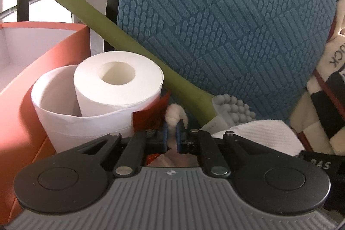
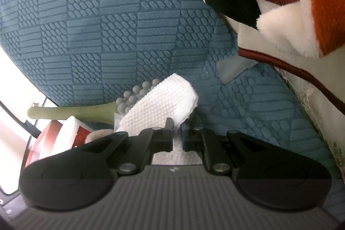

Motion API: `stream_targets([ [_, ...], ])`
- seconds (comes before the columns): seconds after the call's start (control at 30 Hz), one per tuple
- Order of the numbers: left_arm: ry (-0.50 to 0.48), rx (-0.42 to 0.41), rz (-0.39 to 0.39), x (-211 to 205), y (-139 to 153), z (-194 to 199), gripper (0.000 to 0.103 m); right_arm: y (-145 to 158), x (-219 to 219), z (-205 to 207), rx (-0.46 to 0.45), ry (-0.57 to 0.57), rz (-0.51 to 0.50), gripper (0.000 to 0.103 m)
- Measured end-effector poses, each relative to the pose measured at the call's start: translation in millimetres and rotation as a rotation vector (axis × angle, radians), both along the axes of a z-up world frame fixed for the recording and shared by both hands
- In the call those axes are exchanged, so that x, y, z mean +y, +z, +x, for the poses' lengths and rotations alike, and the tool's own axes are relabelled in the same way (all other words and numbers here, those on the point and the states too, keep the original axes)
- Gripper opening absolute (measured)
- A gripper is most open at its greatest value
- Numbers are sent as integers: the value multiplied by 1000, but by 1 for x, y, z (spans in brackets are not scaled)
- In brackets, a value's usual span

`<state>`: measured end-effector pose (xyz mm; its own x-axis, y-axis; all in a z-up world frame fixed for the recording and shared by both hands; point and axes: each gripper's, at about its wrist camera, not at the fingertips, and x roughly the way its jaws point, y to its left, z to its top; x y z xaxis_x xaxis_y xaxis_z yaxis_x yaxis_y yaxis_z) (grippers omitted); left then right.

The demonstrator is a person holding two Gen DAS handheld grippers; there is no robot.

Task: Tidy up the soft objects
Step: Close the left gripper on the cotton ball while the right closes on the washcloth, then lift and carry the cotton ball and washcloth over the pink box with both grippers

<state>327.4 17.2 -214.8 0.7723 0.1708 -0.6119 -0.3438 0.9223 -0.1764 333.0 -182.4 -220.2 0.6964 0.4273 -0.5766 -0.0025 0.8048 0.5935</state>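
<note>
The left gripper [image 1: 172, 130] is clenched on a small fluffy cream-white tuft of plush [image 1: 174, 115], its blue pads pinching the tuft just beside a crinkled red wrapper [image 1: 151, 113]. What larger thing that tuft belongs to is hard to tell, since the gripper body hides whatever lies below it. The right gripper [image 2: 177, 133] is clamped on the near edge of a folded white waffle-weave cloth [image 2: 159, 100], which arches up and away from the jaws.

Both soft items lie at the foot of a large teal cushion with an embossed block pattern [image 1: 226, 25]. To the left stand an open orange cardboard box with a white inside [image 1: 54, 51] and a white toilet paper roll [image 1: 117, 81] set inside a loose white paper sleeve. A green-handled brush with grey rounded nubs [image 1: 133, 44] leans against the cushion, its head touching the cloth. A plush toy in white, black and rust with maroon piping [image 2: 269, 3] crowds in from the right.

To do this step well, lift both pieces straight up first, so the cloth clears the brush nubs rather than dragging the brush over. The grip on the tuft looks shallow; move slowly, or it may slip. Keep the left hand clear of the paper sleeve, which would probably tip easily
</note>
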Motion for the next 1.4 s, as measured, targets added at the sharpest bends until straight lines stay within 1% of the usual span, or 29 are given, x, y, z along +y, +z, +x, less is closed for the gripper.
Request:
stream_targets([
  [0.17,-13,-5,-24,-1,10,-14,9,3,1,-4,-10,7,-16,11],
  [0.3,-27,-1,-24,-3,16,-34,9,7,2,-10,-36,16,-35,11],
  [0.57,-58,1,-56,4,24,-63,9,16,3,-29,-83,35,-54,10],
  [0.67,-63,2,-50,6,29,-75,9,23,4,-39,-119,51,-74,10],
  [0.73,-88,7,-10,3,31,-81,9,26,5,-45,-136,63,-87,9],
  [0.8,-96,6,0,5,34,-87,9,28,6,-50,-148,69,-99,9],
  [1.07,-95,3,-21,12,41,-111,9,37,8,-62,-183,88,-127,9],
  [1.4,-122,4,-51,17,45,-135,9,56,16,-96,-237,160,-209,9],
])
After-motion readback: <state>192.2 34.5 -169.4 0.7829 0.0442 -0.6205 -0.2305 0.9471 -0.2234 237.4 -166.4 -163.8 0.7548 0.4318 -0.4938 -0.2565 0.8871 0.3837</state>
